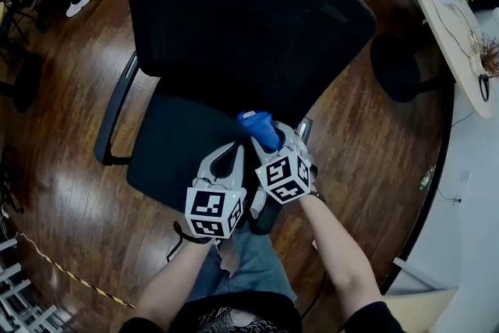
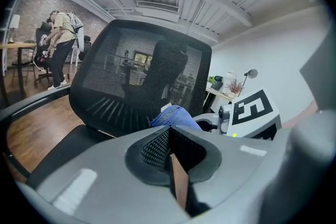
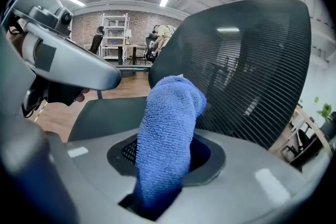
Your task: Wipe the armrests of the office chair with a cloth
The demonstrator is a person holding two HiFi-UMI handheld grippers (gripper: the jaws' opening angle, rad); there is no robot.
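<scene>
A black office chair (image 1: 234, 19) with a mesh back stands in front of me. Its left armrest (image 1: 115, 111) shows in full. The right armrest (image 1: 263, 219) lies mostly under my grippers. My right gripper (image 1: 274, 135) is shut on a blue cloth (image 1: 258, 128), which sticks up out of the jaws (image 3: 169, 128) toward the backrest. Just left of it, my left gripper (image 1: 232, 150) hangs over the seat (image 1: 179, 144), shut with nothing between its jaws. The left gripper view shows the cloth (image 2: 176, 116) just beyond the closed tips (image 2: 169, 131).
A round white table (image 1: 456, 43) with a plant and cables stands at the right. A second chair's dark base (image 1: 401, 66) sits beside it. A person (image 2: 60, 42) works at a desk far behind the chair. A cable (image 1: 70, 273) runs across the wood floor.
</scene>
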